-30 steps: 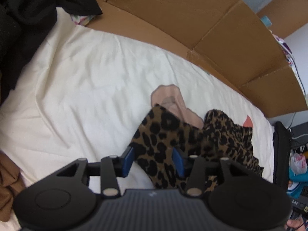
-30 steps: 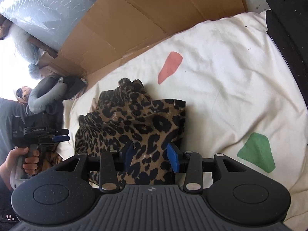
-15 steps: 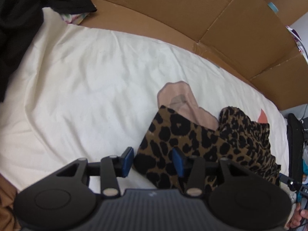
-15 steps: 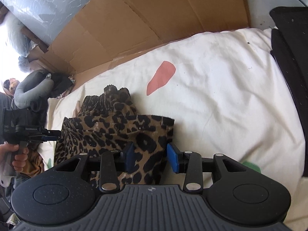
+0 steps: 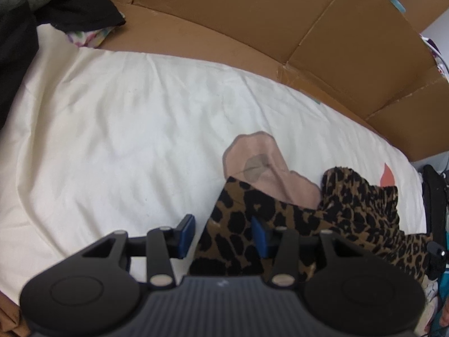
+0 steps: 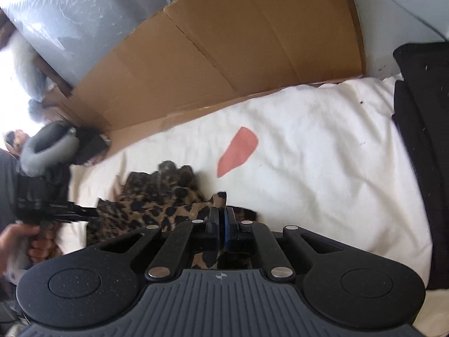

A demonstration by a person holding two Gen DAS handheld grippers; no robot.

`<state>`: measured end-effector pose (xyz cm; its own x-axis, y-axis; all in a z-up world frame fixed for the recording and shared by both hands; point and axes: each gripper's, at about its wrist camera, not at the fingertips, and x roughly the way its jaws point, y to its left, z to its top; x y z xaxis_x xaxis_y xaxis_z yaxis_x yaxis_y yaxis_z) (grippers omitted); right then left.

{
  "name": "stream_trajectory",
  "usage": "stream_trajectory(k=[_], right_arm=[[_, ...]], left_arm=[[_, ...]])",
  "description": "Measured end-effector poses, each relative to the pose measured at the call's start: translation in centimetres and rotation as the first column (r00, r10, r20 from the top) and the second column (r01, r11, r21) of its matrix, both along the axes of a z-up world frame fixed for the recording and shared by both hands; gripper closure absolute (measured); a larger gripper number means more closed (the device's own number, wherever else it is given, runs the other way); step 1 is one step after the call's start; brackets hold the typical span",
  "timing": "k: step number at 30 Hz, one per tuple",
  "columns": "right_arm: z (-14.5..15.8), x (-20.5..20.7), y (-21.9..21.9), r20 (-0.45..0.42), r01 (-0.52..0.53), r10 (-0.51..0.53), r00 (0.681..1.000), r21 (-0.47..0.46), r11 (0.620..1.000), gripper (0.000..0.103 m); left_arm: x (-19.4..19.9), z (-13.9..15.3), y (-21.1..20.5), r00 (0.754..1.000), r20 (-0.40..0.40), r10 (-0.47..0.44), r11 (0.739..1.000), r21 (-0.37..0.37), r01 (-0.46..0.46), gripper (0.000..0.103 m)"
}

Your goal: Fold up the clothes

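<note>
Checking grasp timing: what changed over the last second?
The right gripper closed onto the leopard-print garment; a second ago it was open around it. The left gripper stayed open, the garment's corner between its fingers. The garment remains bunched on the white sheet.

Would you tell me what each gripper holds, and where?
Right gripper pinches the leopard garment at its near edge; left gripper is open, holding nothing.

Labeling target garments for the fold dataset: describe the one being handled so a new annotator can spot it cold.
Start at the white sheet fronting the brown cardboard wall. Bunched near its front edge, partly over a pink patch, lies the leopard-print garment. It is the only tan, black-spotted fabric there, unlike the plain black clothes at the sides; the right gripper is shut on its corner, and the open left gripper straddles another edge.
</note>
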<state>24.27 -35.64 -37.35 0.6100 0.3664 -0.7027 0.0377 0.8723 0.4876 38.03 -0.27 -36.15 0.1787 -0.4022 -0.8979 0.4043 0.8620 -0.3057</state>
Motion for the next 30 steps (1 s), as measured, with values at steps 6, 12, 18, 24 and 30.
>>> stream_trajectory(k=[6,12,18,24,30], right_arm=[[-2.7,1.4,0.4,-0.051,-0.006,0.004,0.999,-0.026,1.0,0.101],[-3.3,1.5,0.9,-0.067,-0.031,0.027,0.997,-0.05,0.998,0.098],[-3.2,0.9,0.8,-0.075,-0.04,0.036,0.997,-0.049,0.998,0.079],[-4.1,1.7,2.0,-0.1,-0.08,0.072,0.992,-0.078,0.994,0.071],[-4.9,2.6,2.5,-0.121,-0.103,0.09,0.989,-0.109,0.989,0.065]], left_arm=[[-0.1,-0.1,-0.1,1.0,0.009,-0.015,1.0,0.004,0.015,0.057],[-0.1,-0.3,-0.2,0.999,0.018,-0.03,1.0,0.009,0.03,0.057],[0.0,-0.6,-0.8,0.998,0.036,-0.044,0.999,0.021,0.043,0.056],[0.0,-0.9,-1.8,0.995,0.063,-0.078,0.996,0.049,0.075,0.051],[-0.4,-1.0,-2.9,0.985,0.11,-0.131,0.988,0.093,0.121,0.049]])
